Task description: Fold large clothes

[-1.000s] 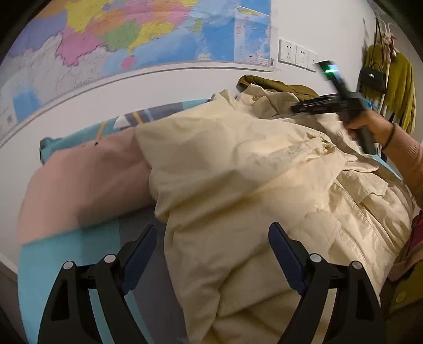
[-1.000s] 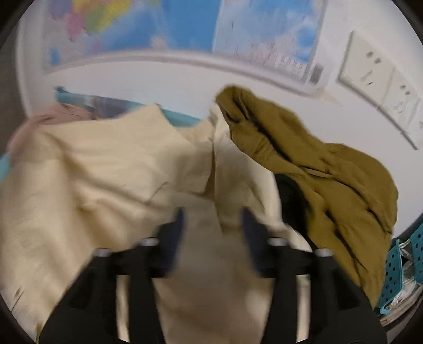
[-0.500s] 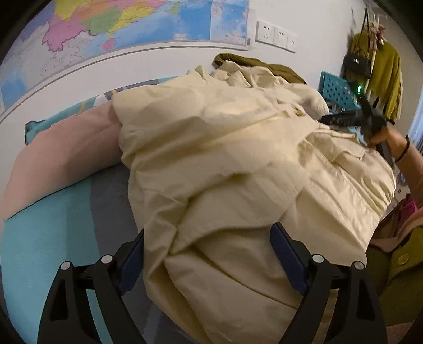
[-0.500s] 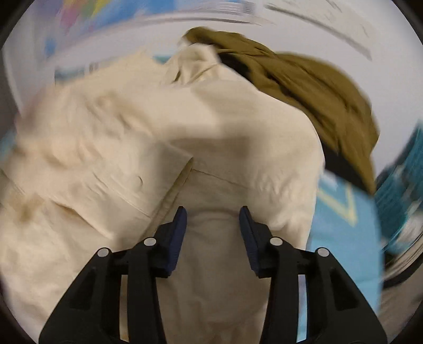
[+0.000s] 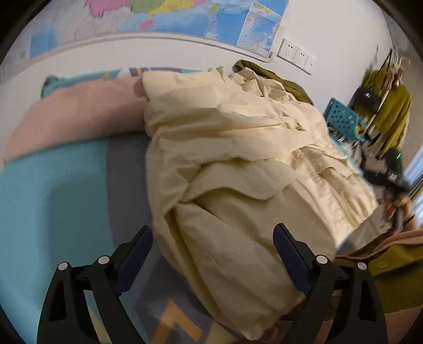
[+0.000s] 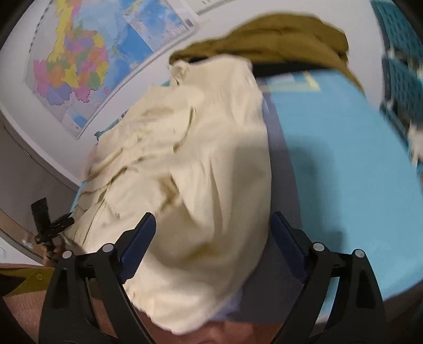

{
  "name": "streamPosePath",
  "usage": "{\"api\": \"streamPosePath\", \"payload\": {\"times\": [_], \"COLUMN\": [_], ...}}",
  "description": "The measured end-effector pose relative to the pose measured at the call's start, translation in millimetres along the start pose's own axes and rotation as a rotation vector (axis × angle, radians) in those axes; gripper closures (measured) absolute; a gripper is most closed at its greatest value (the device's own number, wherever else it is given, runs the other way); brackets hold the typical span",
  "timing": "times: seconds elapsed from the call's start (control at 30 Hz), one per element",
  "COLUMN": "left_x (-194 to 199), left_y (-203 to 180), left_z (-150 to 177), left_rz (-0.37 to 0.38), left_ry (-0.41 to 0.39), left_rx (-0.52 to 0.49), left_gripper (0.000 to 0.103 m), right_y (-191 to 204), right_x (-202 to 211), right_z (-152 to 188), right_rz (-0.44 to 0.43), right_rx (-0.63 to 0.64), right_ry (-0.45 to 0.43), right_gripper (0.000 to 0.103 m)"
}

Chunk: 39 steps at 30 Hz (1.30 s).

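- A large cream coat (image 5: 238,169) lies bunched in thick folds on a bed with a blue and grey cover (image 5: 60,201), its bulk filling the middle of the left wrist view and running from about 12 o'clock down to 6 o'clock.
- In the right wrist view the same cream coat (image 6: 195,169) hangs over the near edge of the bed, with bare blue cover to its 3 o'clock side.
- The left tool (image 5: 212,260) stands with its jaws wide apart, straddling the coat's near end; the cloth sits between the pads, but neither pad presses on it. Its jaws have just been opening further.
- The right tool (image 6: 212,246) is likewise spread, having just sprung open, with the coat's lower edge loose between the pads and nothing gripped.
- To fold well from here, it seems wise for each tool to take a single clean edge or corner, not a wad of layers, and for the two to lift together so the thick cloth does not slump or drag off the bed.
- The near hem hanging over the edge looks the likeliest to slide; a firm bite well into the fabric should guard against that.
- A pink pillow (image 5: 76,111) lies at 10 o'clock of the coat, touching it.
- An olive garment (image 6: 277,39) sits at 12 o'clock, just behind the collar end, against the wall.
- A wall map (image 5: 185,18) hangs above; a blue crate (image 5: 343,121) stands at 2 o'clock.
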<state>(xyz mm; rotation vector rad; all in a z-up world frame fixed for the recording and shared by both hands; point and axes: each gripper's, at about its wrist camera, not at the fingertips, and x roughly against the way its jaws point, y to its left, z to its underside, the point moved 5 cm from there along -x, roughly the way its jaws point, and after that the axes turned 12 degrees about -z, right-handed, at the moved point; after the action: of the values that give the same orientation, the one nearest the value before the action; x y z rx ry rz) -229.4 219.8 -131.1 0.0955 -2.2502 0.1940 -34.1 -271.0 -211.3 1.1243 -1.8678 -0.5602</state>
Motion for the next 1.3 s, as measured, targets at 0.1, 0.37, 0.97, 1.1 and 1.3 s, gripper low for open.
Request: {"api": "streamPosePath", "payload": {"times": [0.1,0.37,0.97,1.1,1.3], "left_x": [-7,-7,-21,-24,-13], "left_y": [-12,-25,-22,-34,-20], "left_z": [8,16,4,3,-6], "left_rz": [0.057,0.215,0.206,0.181,0.135], "left_ry": [0.061,0.084,0.115,0.099,0.085], "left_rx": [-0.013,0.056,0.133,0.092,0.195], "left_gripper": [0.012,0.011,0.031,0.027,0.083], "right_y": [10,32,33,38,63], "right_x": [1,-6,-11,-20,1], "right_z": [12,30,44,47,35], "right_rz": [-0.059,-0.217,-0.320,-0.329,-0.404], "right_rx": [-0.003,0.007,-0.100,-0.091,-0.042], "right_ry": [-0.013,0.024,0.017,0.013,-0.098], "right_gripper": [0.014,0.014,0.028,0.066,0.086]}}
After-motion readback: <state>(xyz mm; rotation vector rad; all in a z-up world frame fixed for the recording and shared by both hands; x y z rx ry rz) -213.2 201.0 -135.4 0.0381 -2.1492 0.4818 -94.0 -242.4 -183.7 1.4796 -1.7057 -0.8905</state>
